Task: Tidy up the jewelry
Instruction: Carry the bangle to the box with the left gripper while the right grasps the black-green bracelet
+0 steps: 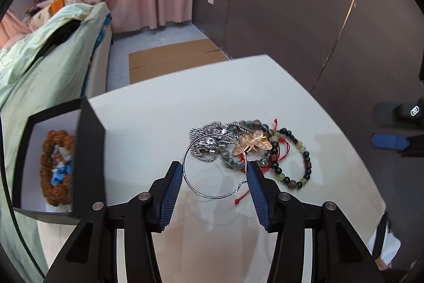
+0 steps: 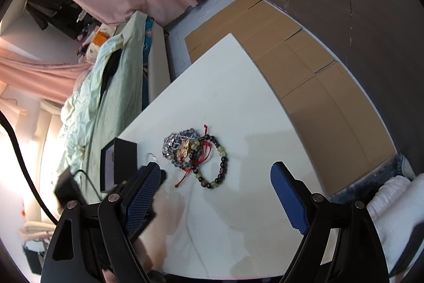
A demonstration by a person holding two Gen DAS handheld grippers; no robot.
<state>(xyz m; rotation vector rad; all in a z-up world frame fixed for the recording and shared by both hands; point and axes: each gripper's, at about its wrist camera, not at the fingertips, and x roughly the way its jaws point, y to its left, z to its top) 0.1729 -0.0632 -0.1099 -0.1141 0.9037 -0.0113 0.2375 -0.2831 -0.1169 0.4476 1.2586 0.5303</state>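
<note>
A pile of jewelry lies on the white table: a silver chain, a grey bead bracelet, a rose-gold dragonfly brooch, a red cord and a green-and-black bead bracelet. My left gripper is closed on a large silver hoop, its pads touching the ring's two sides just in front of the pile. A black box at the left holds an orange bead bracelet. My right gripper is open and empty, above the table near the pile.
The black box also shows in the right wrist view, at the table's left edge. A bed with a pale green quilt lies left of the table. Flattened cardboard covers the floor beyond. A dark wall stands behind.
</note>
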